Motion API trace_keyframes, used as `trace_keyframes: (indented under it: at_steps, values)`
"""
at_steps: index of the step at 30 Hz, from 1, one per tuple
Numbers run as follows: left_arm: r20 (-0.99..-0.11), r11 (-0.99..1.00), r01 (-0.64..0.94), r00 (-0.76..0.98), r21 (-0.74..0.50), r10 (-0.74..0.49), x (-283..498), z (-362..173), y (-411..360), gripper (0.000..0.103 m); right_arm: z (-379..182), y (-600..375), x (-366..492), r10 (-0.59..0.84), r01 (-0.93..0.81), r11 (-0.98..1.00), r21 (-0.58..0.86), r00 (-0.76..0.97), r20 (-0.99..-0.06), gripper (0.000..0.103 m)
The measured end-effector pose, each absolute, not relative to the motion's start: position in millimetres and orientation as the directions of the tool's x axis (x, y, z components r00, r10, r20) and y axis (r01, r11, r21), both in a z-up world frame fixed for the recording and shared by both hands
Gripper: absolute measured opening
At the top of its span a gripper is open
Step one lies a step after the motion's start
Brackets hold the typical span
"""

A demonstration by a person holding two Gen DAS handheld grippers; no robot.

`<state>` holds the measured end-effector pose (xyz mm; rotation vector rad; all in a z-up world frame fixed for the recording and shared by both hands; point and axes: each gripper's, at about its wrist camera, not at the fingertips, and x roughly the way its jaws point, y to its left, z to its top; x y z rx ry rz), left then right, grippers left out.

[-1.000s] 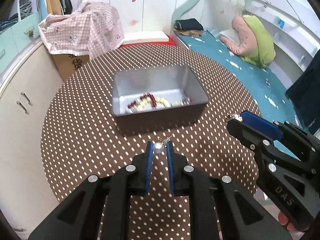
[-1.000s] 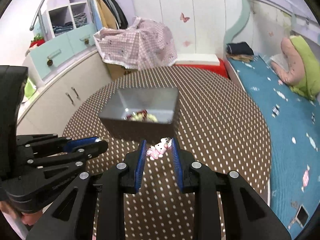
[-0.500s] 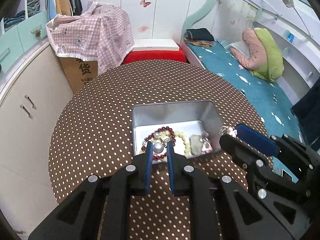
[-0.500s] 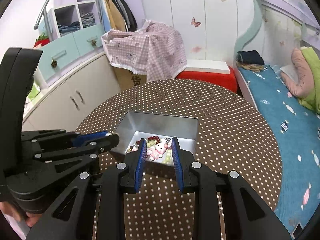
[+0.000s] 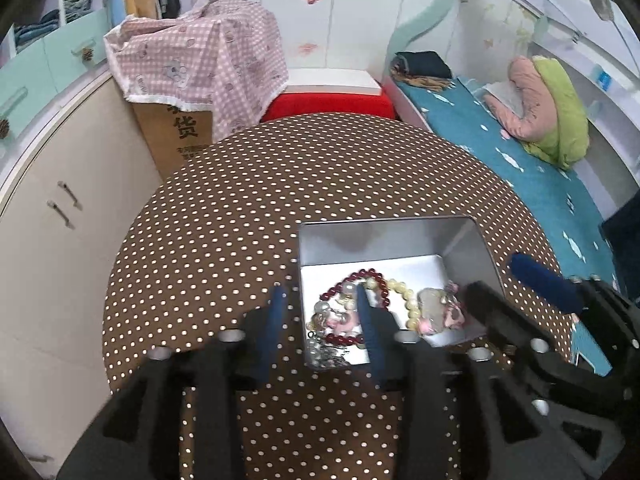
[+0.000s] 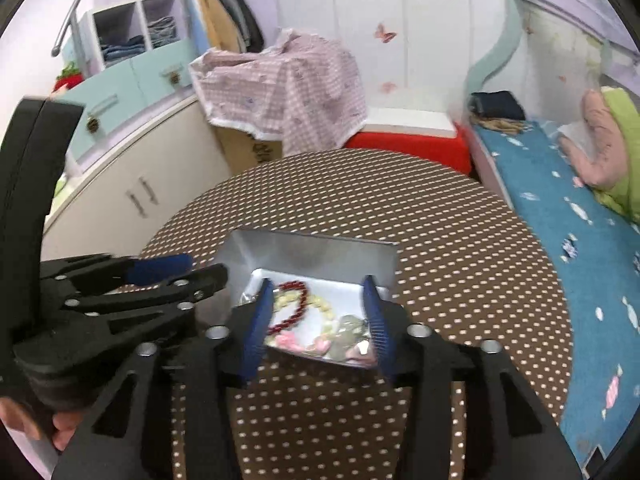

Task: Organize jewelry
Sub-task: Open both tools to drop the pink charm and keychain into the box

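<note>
A silver tin (image 5: 380, 240) (image 6: 312, 252) stands on the brown dotted table (image 5: 240, 208). A red bead bracelet (image 5: 362, 278) (image 6: 298, 306), a cream bead bracelet (image 5: 404, 294) and small pink pieces (image 6: 290, 340) lie inside it. My left gripper (image 5: 320, 312) hovers over the tin's near left corner, straddling its left wall. Its jaws are opening and nothing is between the pads. My right gripper (image 6: 316, 306) hangs above the tin's near side, its jaws also opening and empty. Each gripper shows in the other's view: the right gripper (image 5: 516, 286) and the left gripper (image 6: 206, 266).
Behind the table stand a cardboard box under a pink checked cloth (image 5: 200, 64) and a red stool (image 5: 328, 106). Cream cabinets (image 5: 60, 208) run along the left. A bed with a teal cover (image 5: 520, 152) lies to the right. A hand (image 6: 24, 424) holds the left gripper.
Both grippers moved forward over the tin. Their jaws parted. The pearl earring has left the left pads and the pink charm the right pads.
</note>
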<state>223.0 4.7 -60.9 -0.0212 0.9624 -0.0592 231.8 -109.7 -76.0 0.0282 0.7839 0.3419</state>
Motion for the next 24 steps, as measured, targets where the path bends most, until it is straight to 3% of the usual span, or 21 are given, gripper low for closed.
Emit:
trace_keyframes:
  at_steps: [11,18,21,24]
  values:
    - [-0.829,0.999,0.025,0.558,-0.034,-0.042,207.2,-60.0,5.9,0.067,-73.0,-132.4,219.4,0.283,-0.225,0.958,0.176,0.669,-0.687,0.066]
    - [-0.814,0.999,0.042,0.580,-0.004,-0.028,181.3,-48.9,-4.2,0.068,-56.7,-143.8,191.1,0.255,-0.194,0.967,0.165,0.706,-0.661,0.072]
    - [-0.797,0.999,0.049,0.604,0.002,-0.028,167.5,-39.2,-10.0,0.075,-44.4,-144.2,174.3,0.232,-0.191,0.972,0.134,0.737,-0.635,0.078]
    - [-0.781,0.999,0.050,0.624,0.014,-0.021,155.2,-30.9,-14.1,0.075,-32.5,-147.2,159.4,0.213,-0.182,0.977,0.113,0.760,-0.614,0.080]
